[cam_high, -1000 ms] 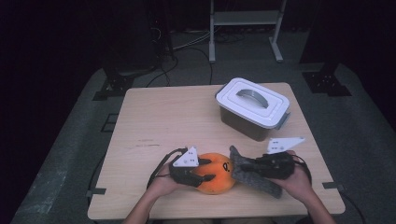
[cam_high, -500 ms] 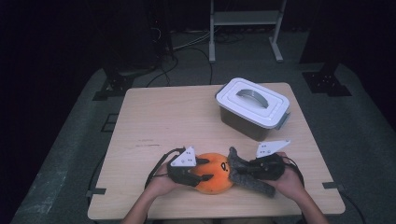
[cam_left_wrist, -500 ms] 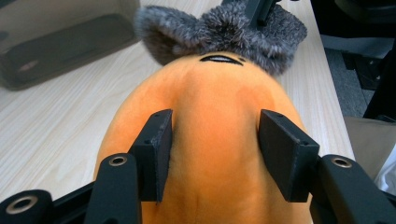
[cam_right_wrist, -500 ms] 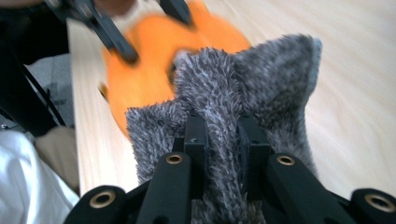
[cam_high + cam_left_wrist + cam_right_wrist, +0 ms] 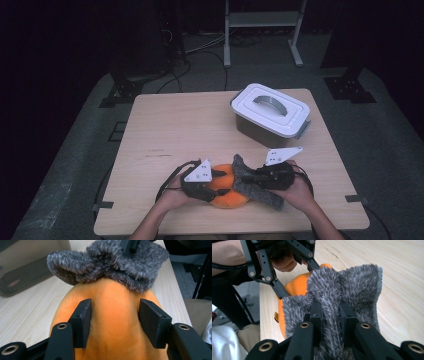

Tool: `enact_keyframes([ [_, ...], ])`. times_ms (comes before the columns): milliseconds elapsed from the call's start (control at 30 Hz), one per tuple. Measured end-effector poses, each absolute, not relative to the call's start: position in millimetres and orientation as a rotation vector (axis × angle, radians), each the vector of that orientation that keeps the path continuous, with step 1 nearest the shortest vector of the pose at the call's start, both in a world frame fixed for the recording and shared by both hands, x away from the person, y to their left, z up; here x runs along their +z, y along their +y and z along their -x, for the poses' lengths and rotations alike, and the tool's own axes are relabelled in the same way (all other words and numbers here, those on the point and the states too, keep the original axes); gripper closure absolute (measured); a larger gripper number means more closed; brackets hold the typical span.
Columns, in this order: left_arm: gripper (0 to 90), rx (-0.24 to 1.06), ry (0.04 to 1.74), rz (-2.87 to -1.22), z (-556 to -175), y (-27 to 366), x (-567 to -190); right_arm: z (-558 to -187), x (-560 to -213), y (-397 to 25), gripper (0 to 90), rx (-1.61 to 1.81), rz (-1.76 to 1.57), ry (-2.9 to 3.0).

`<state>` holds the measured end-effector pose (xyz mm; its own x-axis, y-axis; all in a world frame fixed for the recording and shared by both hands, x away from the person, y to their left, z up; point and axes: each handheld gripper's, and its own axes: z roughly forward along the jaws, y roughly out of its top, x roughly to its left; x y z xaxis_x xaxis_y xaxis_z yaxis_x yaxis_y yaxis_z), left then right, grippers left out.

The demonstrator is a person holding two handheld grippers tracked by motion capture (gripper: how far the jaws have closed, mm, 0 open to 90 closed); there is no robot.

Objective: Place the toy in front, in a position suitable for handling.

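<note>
Setting: a pale wooden table [image 5: 175, 130] is set in a dark room, with cables and stand legs on the floor beyond its far edge.

Orange soft thing [image 5: 227, 192]: it is placed at the near edge of the table, about midway across, between the two hands; in the left gripper view its rounded orange body [image 5: 110, 322] is seen lying between the jaws.

Grey fuzzy sock [image 5: 255, 187]: it is laid over the right side of the orange thing, its long axis running from far-left to near-right; its open cuff [image 5: 342, 287] is turned toward the orange thing.

Key relation: the cuff is met by the orange body from the left, so a pull of the sock leftward over it is judged to be the coming move.

Left gripper [image 5: 212, 186]: the jaws are pressed against both flanks of the orange thing, which is gripped.

Right gripper [image 5: 331, 312]: the jaws are closed on a fold of the sock.

Nearer hand: the sock is held by the right, the orange thing by the left.

Farther off: a lidded white box [image 5: 270, 115] is stood far right, well apart.
</note>
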<state>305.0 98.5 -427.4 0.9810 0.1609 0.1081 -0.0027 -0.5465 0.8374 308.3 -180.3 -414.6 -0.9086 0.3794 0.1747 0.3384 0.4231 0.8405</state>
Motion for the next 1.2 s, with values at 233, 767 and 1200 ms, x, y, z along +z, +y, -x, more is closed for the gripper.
enact_keyframes([
  [233,45.0,0.208,0.104,-2.148,-305.7,99.4,-427.1,-310.1,-423.5,-200.9,75.5,1.438,-0.721,2.639],
  [767,45.8,0.218,0.077,-2.161,-305.1,100.6,-427.2,-310.3,-424.4,-199.7,75.3,1.439,-0.729,2.62],
  [1200,34.3,0.245,0.121,-2.147,-306.7,108.4,-413.8,-301.5,-421.7,-184.7,75.1,1.435,-0.654,2.609],
])
